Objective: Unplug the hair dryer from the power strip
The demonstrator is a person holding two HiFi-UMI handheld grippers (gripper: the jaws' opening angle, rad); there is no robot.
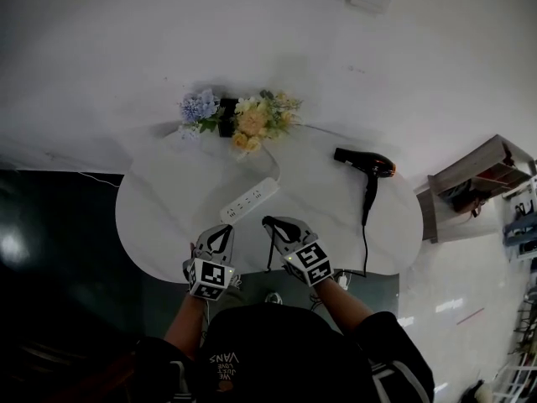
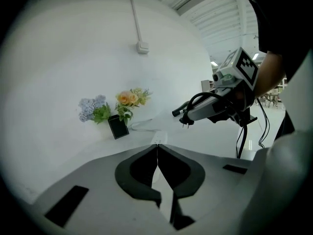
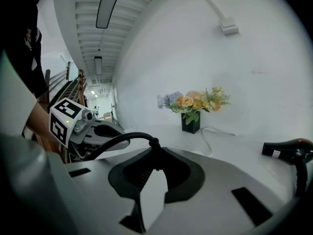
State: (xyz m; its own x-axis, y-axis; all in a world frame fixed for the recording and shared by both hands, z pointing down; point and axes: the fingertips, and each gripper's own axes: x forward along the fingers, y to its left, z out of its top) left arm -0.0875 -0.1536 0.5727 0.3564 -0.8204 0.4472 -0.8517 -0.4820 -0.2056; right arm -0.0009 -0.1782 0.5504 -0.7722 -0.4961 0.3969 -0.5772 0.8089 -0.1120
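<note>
On the table (image 1: pixel 168 217), the dryer (image 1: pixel 367 164) lies by the right edge and the strip (image 1: pixel 249 200) near the front edge. The right gripper (image 1: pixel 270 222) grasps the freed plug (image 2: pixel 186 123). The left gripper (image 1: pixel 225 230) is clenched and empty. Hauling the cord (image 1: pixel 364 242) could drag the dryer off.

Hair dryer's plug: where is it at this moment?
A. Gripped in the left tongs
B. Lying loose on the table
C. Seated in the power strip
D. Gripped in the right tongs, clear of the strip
D: the left gripper view shows the plug pinched in the right tongs, its prongs bare in the air, away from the power strip.
</note>
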